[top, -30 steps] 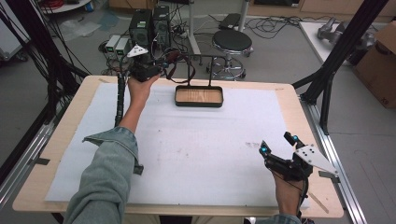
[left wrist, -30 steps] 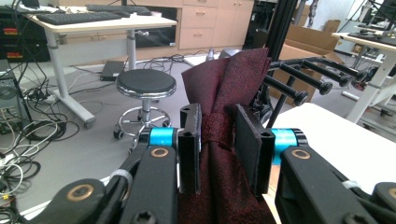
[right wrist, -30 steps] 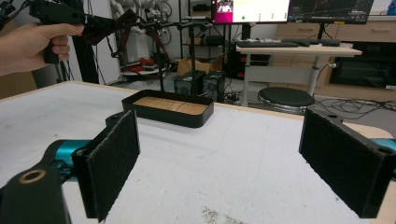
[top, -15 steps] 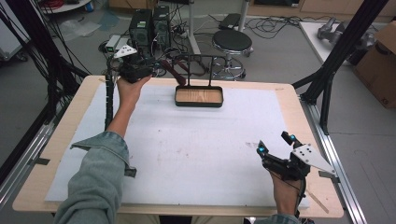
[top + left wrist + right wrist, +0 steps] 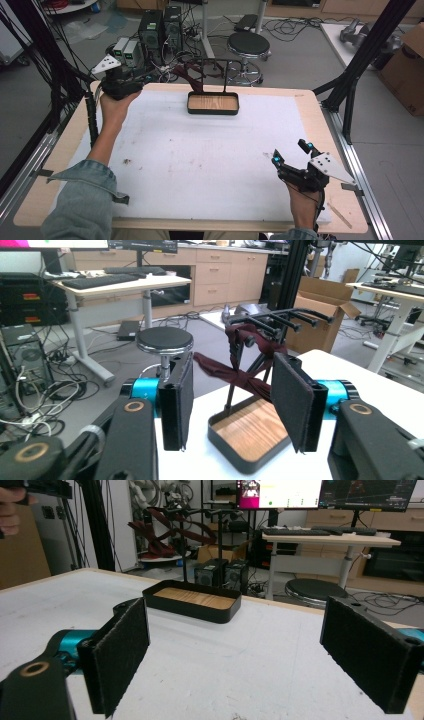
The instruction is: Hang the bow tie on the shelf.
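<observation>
Left gripper half open, empty, near dark red strap.

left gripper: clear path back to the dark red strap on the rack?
Probably yes. The left gripper has just been opening, with nothing between its pads, and looks straight at the dark red strap draped on the rack. Only open air lies between; the tray sits lower.

A dark red cloth strap hangs draped over the black prongs of a small metal rack, knotted round its upright posts with one end trailing off to the side. The rack stands upright in a shallow black tray with a wooden floor, set at the far edge of the white worktop, near its middle.
</observation>
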The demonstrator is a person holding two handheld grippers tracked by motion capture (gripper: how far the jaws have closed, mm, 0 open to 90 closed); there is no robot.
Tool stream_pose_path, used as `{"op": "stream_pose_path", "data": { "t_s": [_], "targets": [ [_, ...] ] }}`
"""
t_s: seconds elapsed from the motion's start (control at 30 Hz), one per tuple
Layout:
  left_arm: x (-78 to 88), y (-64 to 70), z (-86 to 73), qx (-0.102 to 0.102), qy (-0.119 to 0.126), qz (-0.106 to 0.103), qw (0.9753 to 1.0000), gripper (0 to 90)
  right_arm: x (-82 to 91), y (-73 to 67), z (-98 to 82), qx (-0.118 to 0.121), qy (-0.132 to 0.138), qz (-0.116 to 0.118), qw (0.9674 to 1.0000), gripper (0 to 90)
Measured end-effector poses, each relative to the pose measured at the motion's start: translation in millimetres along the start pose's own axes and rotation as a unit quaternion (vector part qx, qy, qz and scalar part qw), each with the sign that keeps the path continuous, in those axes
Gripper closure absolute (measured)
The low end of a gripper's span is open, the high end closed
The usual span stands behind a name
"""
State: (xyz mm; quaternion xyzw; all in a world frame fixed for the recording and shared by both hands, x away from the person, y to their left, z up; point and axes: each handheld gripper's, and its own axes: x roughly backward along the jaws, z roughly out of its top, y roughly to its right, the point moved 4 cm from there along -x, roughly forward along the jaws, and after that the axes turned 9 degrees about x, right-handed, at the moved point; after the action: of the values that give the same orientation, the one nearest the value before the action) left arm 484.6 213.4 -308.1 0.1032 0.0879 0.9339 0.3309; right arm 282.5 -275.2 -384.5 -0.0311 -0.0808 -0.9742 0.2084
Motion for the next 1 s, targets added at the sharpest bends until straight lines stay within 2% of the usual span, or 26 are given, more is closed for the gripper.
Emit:
{"op": "stream_pose_path", "data": {
  "t_s": [0.1,0.3,0.6,0.87,1.0],
  "targets": [
    [17.6,2.5,-0.6,-0.007,0.003,0.002,1.0,48.8,-0.5,-1.7,1.4,0.002,0.002,0.002,1.0,11.4],
    [52.0,6.6,-2.4,-0.008,0.013,0.004,0.9999,46.5,-2.2,-6.2,3.5,0.005,0.002,0.007,1.0,11.4],
    [96.7,11.6,-21.7,-0.005,0.013,0.014,0.9998,39.8,-3.4,-9.1,5.6,0.005,0.003,0.012,0.9999,11.4],
    [125.1,15.8,-43.2,0.006,0.007,0.022,0.9997,32.1,-3.8,-10.8,7.2,0.011,0.005,0.011,0.9999,11.4],
    [133.6,21.0,-52.6,0.002,0.0,0.025,0.9997,29.7,-4.5,-11.1,6.6,0.011,0.003,0.011,0.9999,11.4]
  ]
}}
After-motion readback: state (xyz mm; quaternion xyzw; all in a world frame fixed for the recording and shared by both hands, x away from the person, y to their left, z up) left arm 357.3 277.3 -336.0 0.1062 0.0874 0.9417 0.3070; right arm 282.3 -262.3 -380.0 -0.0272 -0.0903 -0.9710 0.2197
